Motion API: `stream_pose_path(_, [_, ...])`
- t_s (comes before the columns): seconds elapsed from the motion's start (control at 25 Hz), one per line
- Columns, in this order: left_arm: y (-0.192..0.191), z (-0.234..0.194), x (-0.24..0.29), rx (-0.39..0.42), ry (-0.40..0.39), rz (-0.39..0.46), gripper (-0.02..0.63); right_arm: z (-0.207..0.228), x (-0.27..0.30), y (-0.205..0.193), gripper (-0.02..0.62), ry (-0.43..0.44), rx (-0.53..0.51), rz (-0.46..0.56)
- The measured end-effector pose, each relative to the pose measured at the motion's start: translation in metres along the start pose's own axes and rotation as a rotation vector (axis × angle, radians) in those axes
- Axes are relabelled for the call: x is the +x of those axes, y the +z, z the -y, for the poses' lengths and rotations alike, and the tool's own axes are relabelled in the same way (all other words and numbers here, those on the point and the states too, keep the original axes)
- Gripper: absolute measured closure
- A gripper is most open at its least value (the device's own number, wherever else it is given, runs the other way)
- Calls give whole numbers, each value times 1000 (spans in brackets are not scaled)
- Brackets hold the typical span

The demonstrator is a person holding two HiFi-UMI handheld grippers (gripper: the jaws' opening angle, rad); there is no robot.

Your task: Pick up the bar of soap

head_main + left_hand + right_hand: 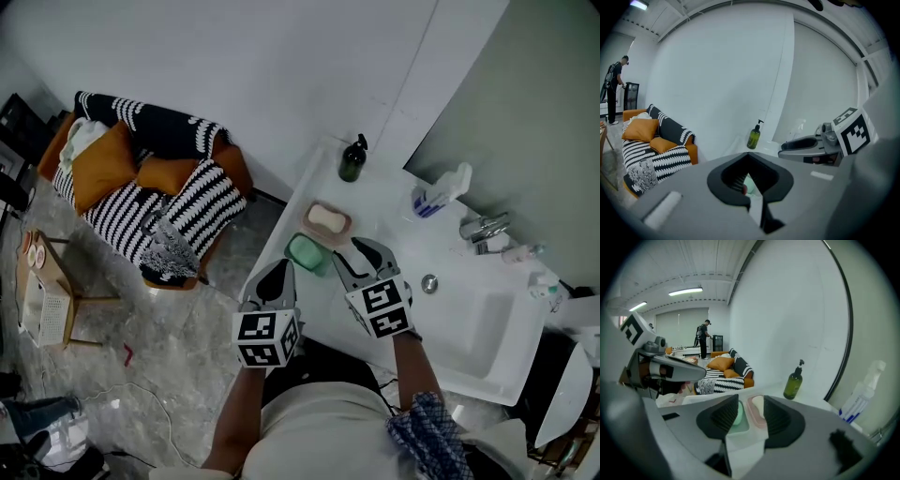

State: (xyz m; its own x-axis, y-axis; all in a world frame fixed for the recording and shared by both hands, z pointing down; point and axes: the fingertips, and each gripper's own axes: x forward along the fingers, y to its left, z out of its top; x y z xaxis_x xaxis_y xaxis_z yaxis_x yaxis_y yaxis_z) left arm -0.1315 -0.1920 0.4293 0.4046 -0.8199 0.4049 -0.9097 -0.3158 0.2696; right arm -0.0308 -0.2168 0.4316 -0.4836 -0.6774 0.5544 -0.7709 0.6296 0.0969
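On the white counter (380, 202) at frame centre nothing is lifted yet. The right gripper (361, 251) hovers with its jaws apart and empty, and the left gripper (277, 274), lower left, is closed on nothing. The bar of soap (325, 218) lies in its pink dish (343, 230) just above them, so reach, grip and lift remain.

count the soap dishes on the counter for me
2. The pink soap dish, holding a pale bar, lies on the white counter nearer the green pump bottle. The green soap dish sits beside it, toward the counter's front edge. None looks hidden.
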Motion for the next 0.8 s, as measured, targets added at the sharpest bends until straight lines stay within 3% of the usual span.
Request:
stream_pose_path(0.36, [2, -10, 21, -24, 54, -20, 600, 13, 28, -6, 433, 75, -101, -69])
stream_pose_path(0.8, [-9, -25, 31, -41, 87, -49, 600, 17, 77, -21, 373, 214, -297, -179])
